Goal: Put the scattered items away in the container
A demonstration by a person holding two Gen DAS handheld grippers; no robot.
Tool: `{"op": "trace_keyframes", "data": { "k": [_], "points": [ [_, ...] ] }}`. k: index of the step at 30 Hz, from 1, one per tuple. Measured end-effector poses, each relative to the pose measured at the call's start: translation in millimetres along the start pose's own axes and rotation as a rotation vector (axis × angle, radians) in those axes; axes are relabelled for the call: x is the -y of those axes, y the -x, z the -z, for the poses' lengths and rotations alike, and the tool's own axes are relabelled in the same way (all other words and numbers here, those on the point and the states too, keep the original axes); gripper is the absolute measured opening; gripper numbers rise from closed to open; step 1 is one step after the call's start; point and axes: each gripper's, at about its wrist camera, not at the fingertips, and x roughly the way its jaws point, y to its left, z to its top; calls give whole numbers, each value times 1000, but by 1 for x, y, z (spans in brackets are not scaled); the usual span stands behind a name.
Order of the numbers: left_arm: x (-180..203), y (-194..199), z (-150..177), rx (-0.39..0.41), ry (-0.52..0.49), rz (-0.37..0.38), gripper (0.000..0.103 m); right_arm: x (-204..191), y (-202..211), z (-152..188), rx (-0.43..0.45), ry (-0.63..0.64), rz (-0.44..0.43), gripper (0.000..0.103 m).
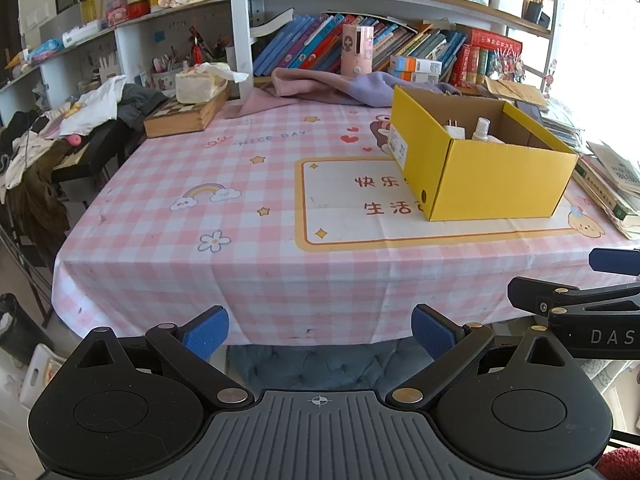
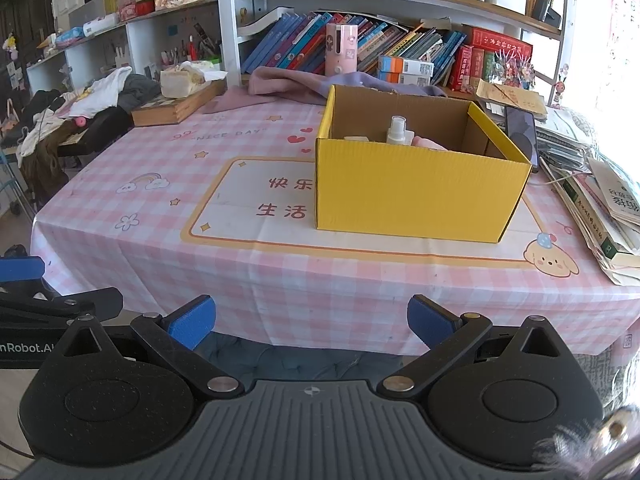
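You are holding the left gripper wide open and empty, off the near edge of the table; your right gripper is gaping just as wide beside it, gripping nothing. Ahead, the yellow box is sitting on the pink checked cloth, right of centre. A white spray bottle and a white plug are standing inside it.
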Motion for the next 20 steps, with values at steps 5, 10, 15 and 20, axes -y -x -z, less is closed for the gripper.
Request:
{"op": "trace_keyframes", "data": {
  "k": [5,10,15,20],
  "points": [
    [2,-1,0,-6,-15,5,99,0,-1,3,-4,-4,3,103],
    [1,-2,0,-3,-5,14,99,-1,-3,8,-9,-5,3,103],
    [1,-2,-1,2,0,22,99,0,-3,7,-9,-8,3,103],
    [5,-7,-5,-11,-11,21,99,4,-4,6,-13,-16,5,103]
  ]
}}
